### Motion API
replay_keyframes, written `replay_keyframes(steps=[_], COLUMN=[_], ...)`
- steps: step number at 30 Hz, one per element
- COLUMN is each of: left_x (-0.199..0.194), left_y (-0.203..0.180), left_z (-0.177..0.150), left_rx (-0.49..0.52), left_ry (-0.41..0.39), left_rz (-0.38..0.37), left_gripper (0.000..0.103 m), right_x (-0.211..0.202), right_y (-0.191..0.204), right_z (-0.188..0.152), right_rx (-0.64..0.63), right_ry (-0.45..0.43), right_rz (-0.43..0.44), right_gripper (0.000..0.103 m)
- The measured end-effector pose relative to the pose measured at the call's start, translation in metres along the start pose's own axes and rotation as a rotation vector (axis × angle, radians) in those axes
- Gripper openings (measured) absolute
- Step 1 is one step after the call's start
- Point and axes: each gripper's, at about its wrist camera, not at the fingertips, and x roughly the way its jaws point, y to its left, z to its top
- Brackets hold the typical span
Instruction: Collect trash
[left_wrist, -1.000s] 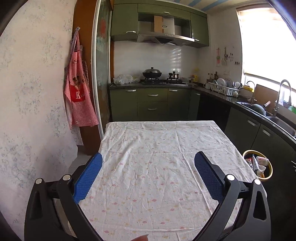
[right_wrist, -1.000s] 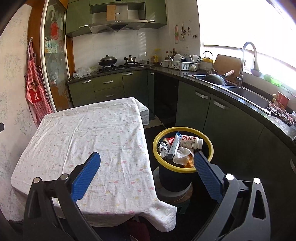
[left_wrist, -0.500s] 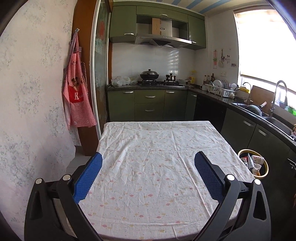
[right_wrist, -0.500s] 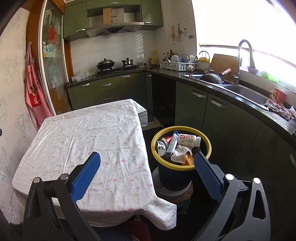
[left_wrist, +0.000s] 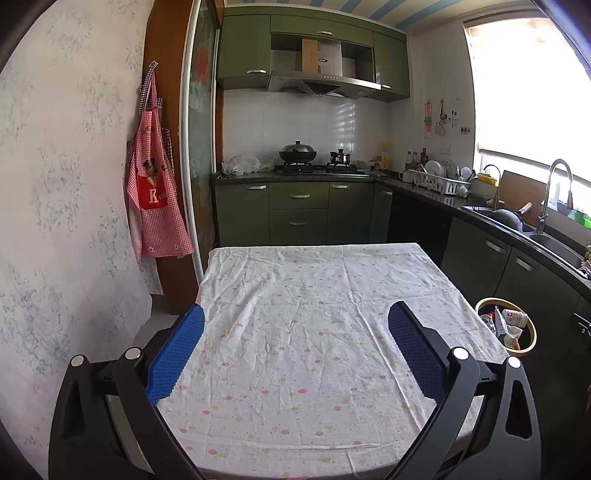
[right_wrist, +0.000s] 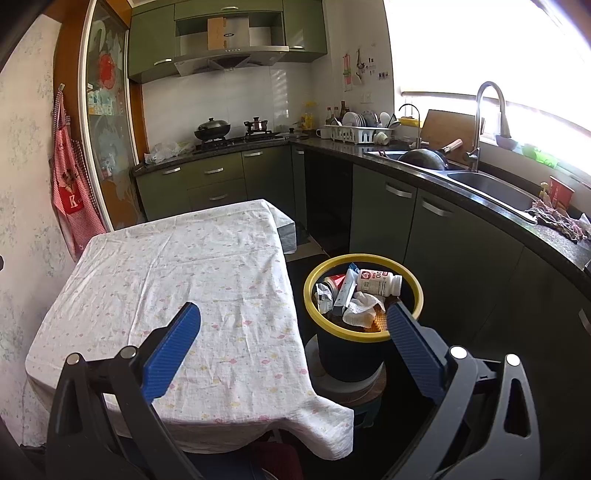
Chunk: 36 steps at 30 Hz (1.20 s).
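Note:
A dark trash bin with a yellow rim (right_wrist: 310, 280) stands on a low stool right of the table; it also shows in the left wrist view (left_wrist: 532, 334). It holds a white bottle (right_wrist: 378, 282), a crumpled tissue (right_wrist: 360, 312) and several wrappers. The table with a white flowered cloth (right_wrist: 184, 273) (left_wrist: 306, 332) carries no trash. My left gripper (left_wrist: 295, 345) is open and empty above the table's near part. My right gripper (right_wrist: 293, 339) is open and empty, above the table's right edge and the bin.
Green kitchen cabinets and a dark counter (right_wrist: 461, 192) run along the back and right, with a sink (right_wrist: 491, 188), dish rack (right_wrist: 356, 133) and stove (left_wrist: 314, 168). A red apron (left_wrist: 155, 199) hangs on the left wall.
Both grippers have drawn back and risen a little, so more of the table's near edge shows. Both stay open and empty.

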Motion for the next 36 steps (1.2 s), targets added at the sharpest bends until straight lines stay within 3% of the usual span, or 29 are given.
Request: replay_keyframes(steps=[36], left_x=[0.0031], left_y=[-0.0026], left_z=[0.0051], left_rx=[0.018], left_ry=[0.003], left_rz=[-0.009], left_gripper=[0.098], right_x=[0.0023], right_y=[-0.0006], right_z=[-0.0017], right_rx=[0.003], right_ry=[0.004], right_rz=[0.001], right_gripper=[0.096])
